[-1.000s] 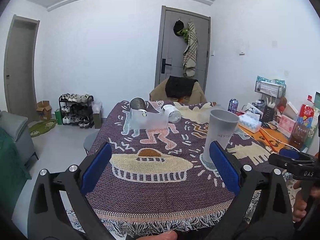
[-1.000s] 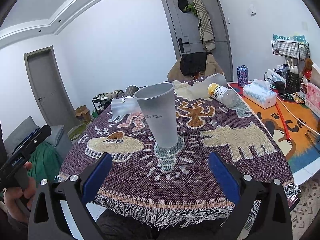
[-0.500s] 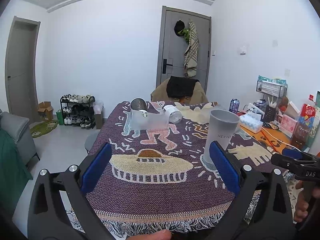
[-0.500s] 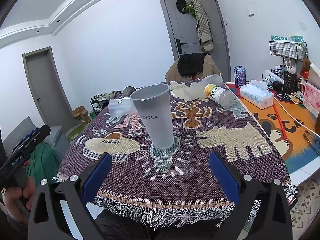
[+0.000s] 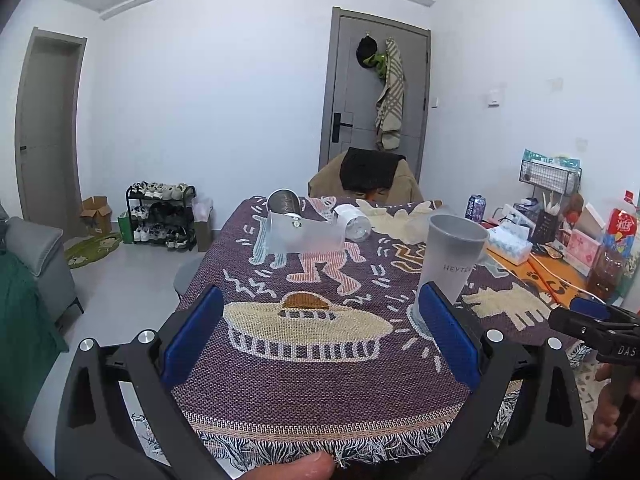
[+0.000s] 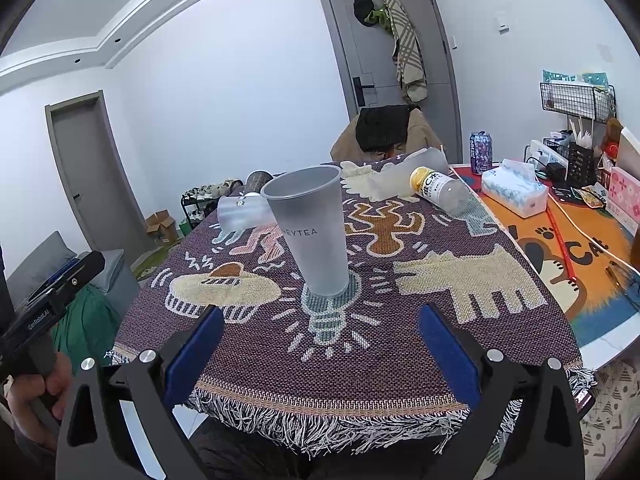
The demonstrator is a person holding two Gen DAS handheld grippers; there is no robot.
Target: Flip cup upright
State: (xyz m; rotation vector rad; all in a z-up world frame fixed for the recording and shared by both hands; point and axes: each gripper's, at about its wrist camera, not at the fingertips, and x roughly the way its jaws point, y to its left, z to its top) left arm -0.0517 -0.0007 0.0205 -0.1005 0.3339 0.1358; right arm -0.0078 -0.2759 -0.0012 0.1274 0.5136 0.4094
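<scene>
A frosted grey HEYTEA cup (image 6: 312, 232) stands upright, mouth up, on the patterned purple tablecloth (image 6: 400, 332). In the left wrist view the cup (image 5: 450, 256) is at the right, just behind the right fingertip. My right gripper (image 6: 320, 354) is open and empty, back near the table's front edge, short of the cup. My left gripper (image 5: 320, 338) is open and empty over the front edge, left of the cup.
A clear frosted cup (image 5: 304, 234) lies on its side at the far end with a dark metal cup (image 5: 284, 202) behind it. A bottle (image 6: 440, 190) lies further right. A tissue box (image 6: 514, 192), a can (image 6: 480, 152) and desk clutter sit on the right.
Both grippers have drawn back slightly from the table. The cup stays upright in the same place.
</scene>
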